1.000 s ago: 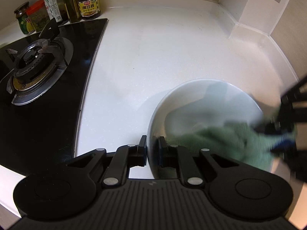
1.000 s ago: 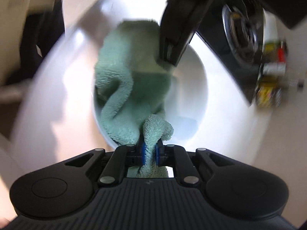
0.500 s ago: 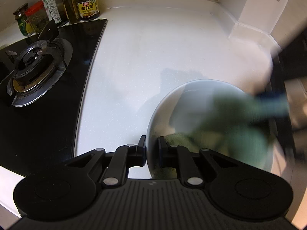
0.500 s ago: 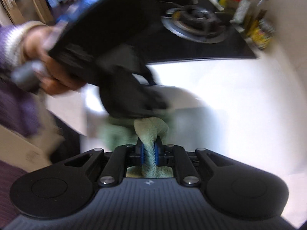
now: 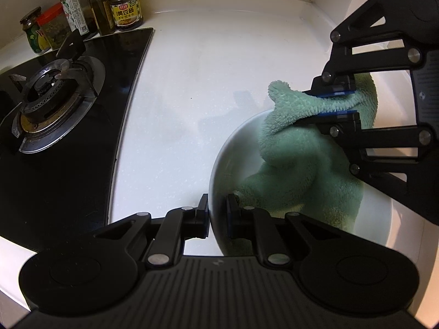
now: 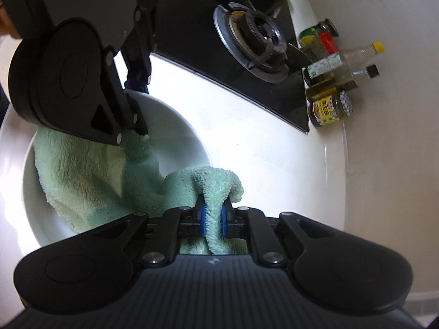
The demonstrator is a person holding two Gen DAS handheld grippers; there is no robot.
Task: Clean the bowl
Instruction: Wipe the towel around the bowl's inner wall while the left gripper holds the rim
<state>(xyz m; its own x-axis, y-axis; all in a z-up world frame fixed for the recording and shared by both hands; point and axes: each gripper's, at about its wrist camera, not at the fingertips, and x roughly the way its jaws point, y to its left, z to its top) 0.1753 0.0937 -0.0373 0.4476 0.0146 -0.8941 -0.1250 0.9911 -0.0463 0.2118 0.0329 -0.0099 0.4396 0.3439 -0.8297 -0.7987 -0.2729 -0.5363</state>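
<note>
Cloth (image 5: pixel 307 159) has been swept across to bowl's far side by right gripper (image 6: pixel 213 219), clamped shut on it; left gripper (image 5: pixel 217 216), jaws just closing, pinches bowl (image 5: pixel 219 164) rim on counter (image 5: pixel 192 82). Wiping judged midway, more passes left

A white speckled desk (image 5: pixel 192 87) runs back to a pale wall (image 6: pixel 389 164), meeting it in a raised rounded edge. To one side a black glass hob (image 5: pixel 55 192) is set into it, with a steel-ringed gas burner (image 5: pixel 52 101). Jars and bottles (image 5: pixel 87 22) stand in a cluster behind the hob against the wall, and bright light glares off the white surface
</note>
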